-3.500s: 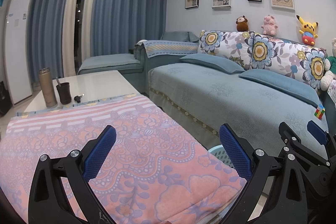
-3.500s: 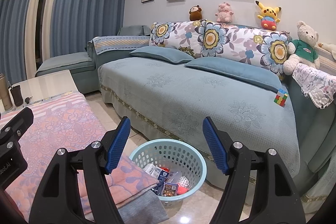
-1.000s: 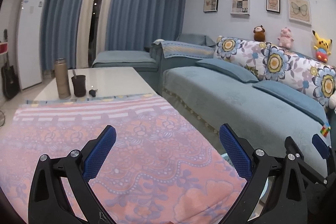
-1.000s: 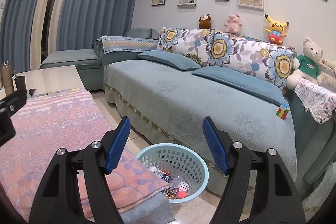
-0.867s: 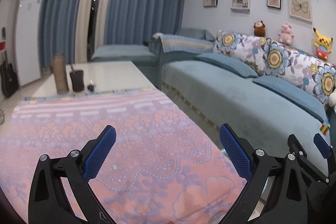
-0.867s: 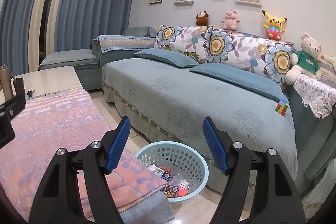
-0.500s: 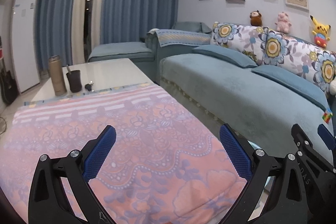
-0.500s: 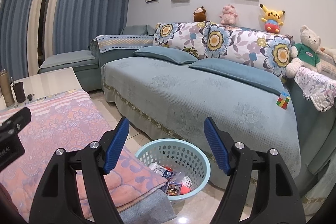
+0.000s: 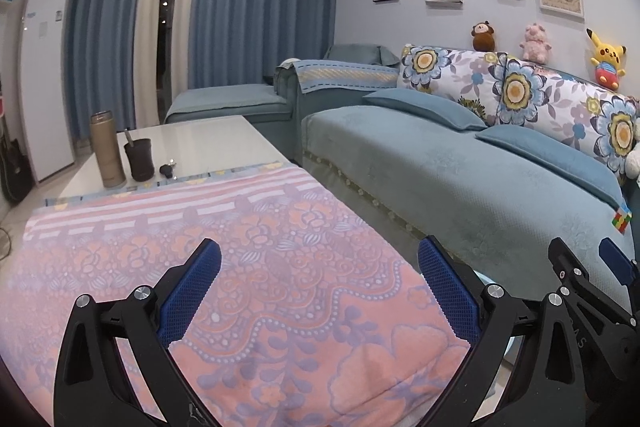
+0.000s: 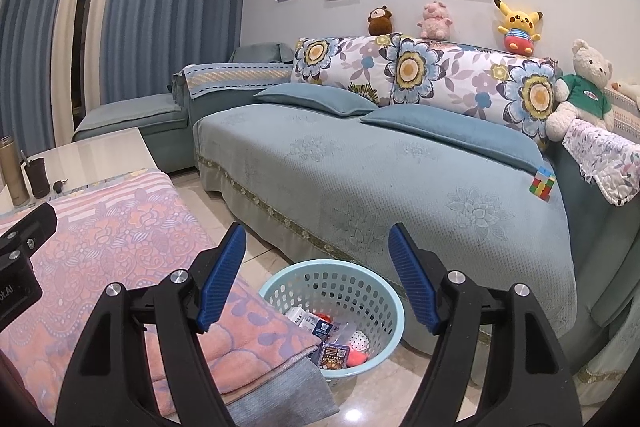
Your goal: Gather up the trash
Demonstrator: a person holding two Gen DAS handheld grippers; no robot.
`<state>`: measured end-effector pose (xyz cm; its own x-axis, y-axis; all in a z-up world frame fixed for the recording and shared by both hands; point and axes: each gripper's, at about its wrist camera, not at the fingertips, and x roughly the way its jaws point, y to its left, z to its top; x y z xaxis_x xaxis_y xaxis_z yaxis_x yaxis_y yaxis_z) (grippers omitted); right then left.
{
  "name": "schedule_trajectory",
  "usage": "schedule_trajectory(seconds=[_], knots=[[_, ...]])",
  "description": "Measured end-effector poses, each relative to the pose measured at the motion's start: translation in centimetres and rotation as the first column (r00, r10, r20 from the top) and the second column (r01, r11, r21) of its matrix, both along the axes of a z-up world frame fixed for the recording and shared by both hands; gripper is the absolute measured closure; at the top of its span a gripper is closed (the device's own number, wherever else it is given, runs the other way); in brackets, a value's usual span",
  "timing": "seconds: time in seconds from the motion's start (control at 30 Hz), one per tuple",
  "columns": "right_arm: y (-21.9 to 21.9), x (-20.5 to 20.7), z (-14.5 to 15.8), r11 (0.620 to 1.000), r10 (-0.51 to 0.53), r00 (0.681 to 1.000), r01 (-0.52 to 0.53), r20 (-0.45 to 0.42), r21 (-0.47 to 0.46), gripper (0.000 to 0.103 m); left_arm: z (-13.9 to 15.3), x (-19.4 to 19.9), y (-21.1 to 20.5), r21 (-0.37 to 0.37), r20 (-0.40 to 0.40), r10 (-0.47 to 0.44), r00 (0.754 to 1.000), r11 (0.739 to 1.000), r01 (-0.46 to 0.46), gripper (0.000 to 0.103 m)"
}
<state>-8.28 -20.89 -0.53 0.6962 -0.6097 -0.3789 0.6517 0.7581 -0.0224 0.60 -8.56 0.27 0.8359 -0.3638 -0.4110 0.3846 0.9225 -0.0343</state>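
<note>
A light blue plastic basket point(image 10: 376, 291) stands on the floor between the table corner and the sofa, with several wrappers and small packets point(image 10: 336, 343) inside. My right gripper point(image 10: 316, 267) is open and empty, hovering above the basket. My left gripper point(image 9: 320, 279) is open and empty above the pink patterned cloth point(image 9: 240, 247) on the table. The right gripper's fingers point(image 9: 580, 291) show at the right edge of the left wrist view. No loose trash shows on the cloth.
A metal flask point(image 9: 107, 149), a dark cup point(image 9: 139, 159) and keys point(image 9: 167, 169) stand on the white table end point(image 9: 200, 139). A teal sofa point(image 10: 380, 179) with cushions, plush toys and a puzzle cube point(image 10: 542, 183) lies to the right. A white fridge point(image 9: 46, 75) is at far left.
Both grippers have stayed open and empty. The views have shifted slightly, swaying over the table and basket; nothing on the table or in the basket has moved.
</note>
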Motion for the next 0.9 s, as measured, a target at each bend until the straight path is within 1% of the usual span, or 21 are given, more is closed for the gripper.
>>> schedule_trajectory(seconds=[0.63,0.9], knots=[[0.43,0.19,-0.07,1.0,0.01,1.0,-0.01,-0.004,-0.009,0.033,0.05,-0.05,0.08,-0.005,0.002,-0.01,1.0,1.0,0.01,0.008],[0.84,0.46,-0.09,0.999,0.022,1.0,-0.023,-0.011,-0.026,0.033,0.26,0.04,0.25,-0.004,0.002,0.019,1.0,1.0,-0.019,0.007]])
